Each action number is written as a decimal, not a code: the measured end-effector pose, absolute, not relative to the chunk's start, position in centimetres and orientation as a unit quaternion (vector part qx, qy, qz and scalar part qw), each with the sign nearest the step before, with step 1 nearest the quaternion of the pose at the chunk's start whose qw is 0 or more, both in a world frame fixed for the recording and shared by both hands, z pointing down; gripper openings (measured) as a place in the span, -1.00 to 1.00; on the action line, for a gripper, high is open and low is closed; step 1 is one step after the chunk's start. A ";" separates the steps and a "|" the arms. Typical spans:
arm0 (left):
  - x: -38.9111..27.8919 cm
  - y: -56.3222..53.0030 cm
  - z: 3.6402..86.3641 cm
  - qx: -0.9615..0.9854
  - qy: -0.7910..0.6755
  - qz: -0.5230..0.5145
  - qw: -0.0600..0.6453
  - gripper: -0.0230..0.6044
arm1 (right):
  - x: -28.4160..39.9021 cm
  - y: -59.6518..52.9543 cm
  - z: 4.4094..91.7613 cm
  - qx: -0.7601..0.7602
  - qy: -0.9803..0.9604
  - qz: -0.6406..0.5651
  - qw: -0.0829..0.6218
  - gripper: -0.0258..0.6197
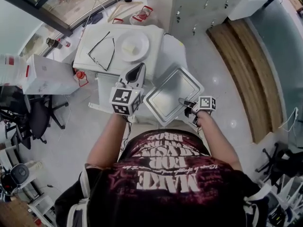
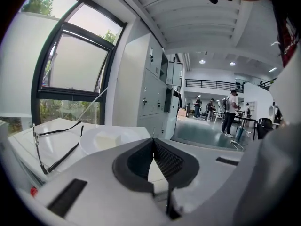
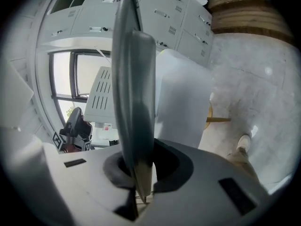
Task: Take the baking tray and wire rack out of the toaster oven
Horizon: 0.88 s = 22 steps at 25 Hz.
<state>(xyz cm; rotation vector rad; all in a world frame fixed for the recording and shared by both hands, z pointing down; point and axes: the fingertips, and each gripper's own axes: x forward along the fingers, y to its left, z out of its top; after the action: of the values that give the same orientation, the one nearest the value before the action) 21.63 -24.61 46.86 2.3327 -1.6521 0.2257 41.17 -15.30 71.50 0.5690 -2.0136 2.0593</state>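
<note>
I see the metal baking tray (image 1: 173, 96) hanging in the air in front of the person's body, tilted, its hollow side up. My right gripper (image 1: 186, 103) is shut on the tray's near right rim. In the right gripper view the tray (image 3: 134, 79) stands edge-on, rising from between the jaws of the right gripper (image 3: 141, 168). My left gripper (image 1: 137, 72) hovers just left of the tray, over the edge of a white top (image 1: 94, 63). In the left gripper view its jaws (image 2: 153, 144) meet at the tips with nothing between them. No wire rack shows in any view.
On the white top lie a pair of glasses (image 1: 102, 51) and a white plate (image 1: 134, 46). Grey lockers (image 1: 194, 4) stand behind, with a curved wooden bench (image 1: 246, 65) to the right. An office chair (image 1: 33, 117) and a white box (image 1: 47, 74) are at the left. Several people (image 2: 230, 112) stand far off.
</note>
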 end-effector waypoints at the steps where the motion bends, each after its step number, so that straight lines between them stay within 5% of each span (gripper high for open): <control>1: 21.4 -24.7 47.0 0.801 -0.577 0.077 0.139 -0.91 | 41.3 -15.9 71.9 0.186 -0.686 0.694 0.116 -0.83; 12: 19.2 -24.6 47.8 0.759 -0.627 0.077 0.157 -0.91 | 40.4 -22.0 75.4 0.125 -0.707 0.657 0.231 -0.85; 22: 20.6 -22.4 48.4 0.772 -0.607 0.103 0.161 -0.91 | 40.4 -25.0 78.6 0.134 -0.711 0.618 0.307 -0.69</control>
<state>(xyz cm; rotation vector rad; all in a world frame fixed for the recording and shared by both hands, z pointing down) 20.58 -22.41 48.37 2.2031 -1.7323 0.2946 40.42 -25.01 78.58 0.3550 -1.8813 1.6356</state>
